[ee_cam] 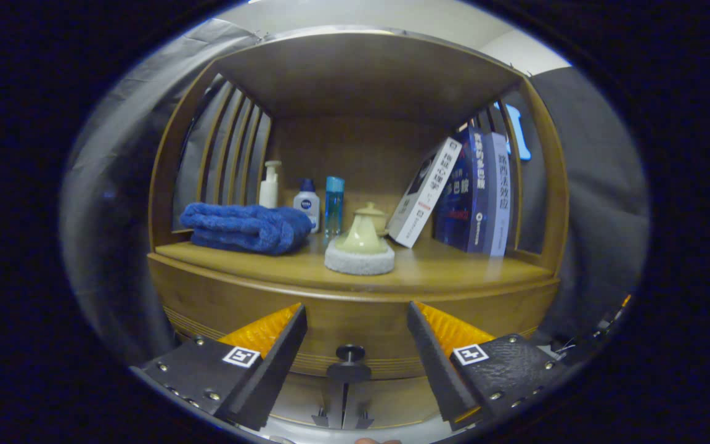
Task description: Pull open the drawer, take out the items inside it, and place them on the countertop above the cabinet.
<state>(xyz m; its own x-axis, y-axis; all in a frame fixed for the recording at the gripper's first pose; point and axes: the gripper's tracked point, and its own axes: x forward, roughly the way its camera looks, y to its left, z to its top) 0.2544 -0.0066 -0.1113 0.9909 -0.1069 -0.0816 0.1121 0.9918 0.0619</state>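
You cannot see the drawer [355, 320] front whole: the two spread fingers of your gripper [355, 320] cover its left and right parts, and its lower part is hidden behind the gripper's body, so no handle can be made out. The blue towel [241, 227] hides the bases of the white pump bottle [270, 184] and the small white bottle [307, 203] behind it. The far book [501, 194] is tucked partly behind the cabinet's right post [551, 185], and the spine lettering is too small to tell.
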